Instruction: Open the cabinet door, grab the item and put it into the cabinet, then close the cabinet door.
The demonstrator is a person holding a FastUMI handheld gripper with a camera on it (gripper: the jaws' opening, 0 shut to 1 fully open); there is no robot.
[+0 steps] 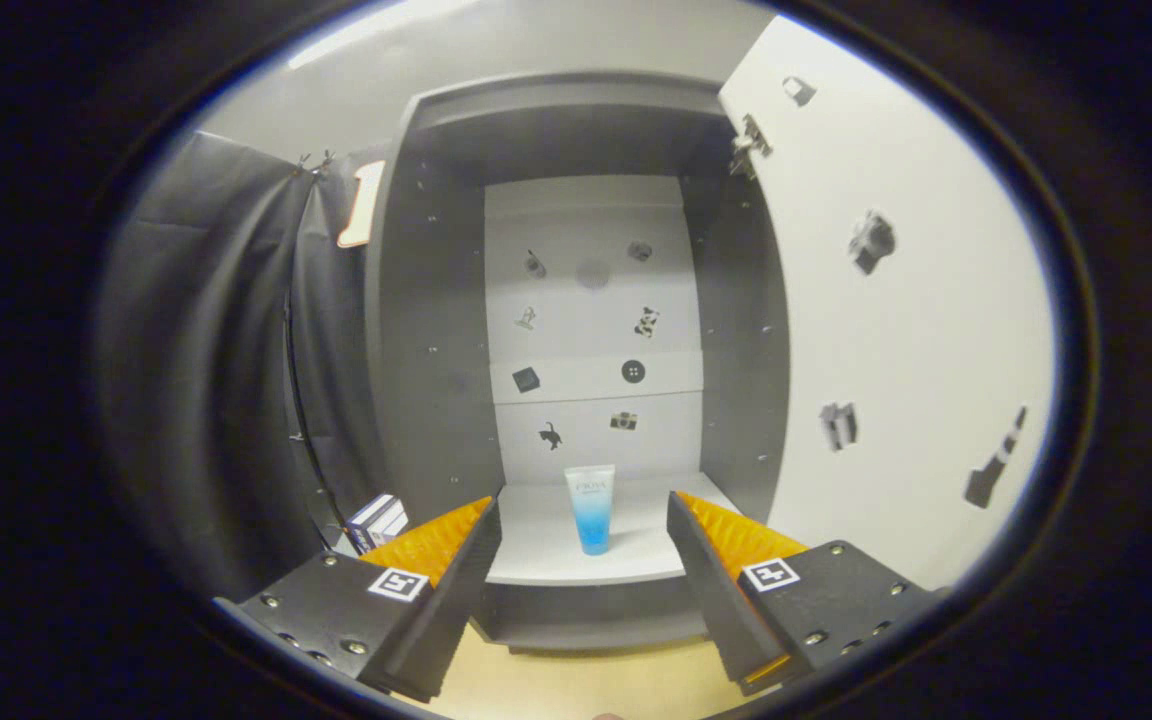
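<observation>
- Your gripper point(584, 560) is released, fingers wide apart and holding nothing.
- Blue tube point(591, 508) stands upright on the cabinet shelf point(536, 555); the door point(896, 320) remains open, so closing looks next.

Fisheye riding the hand-held gripper point(584, 560), low, facing near open cabinet point(436, 300) interior

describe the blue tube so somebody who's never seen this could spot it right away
Look into the open grey cabinet, its white door swung out to the right. On its white bottom shelf the blue tube stands upright near the front edge, beyond the gripper, whose jaws are open. It is the only loose item inside, white on top fading to blue.
</observation>
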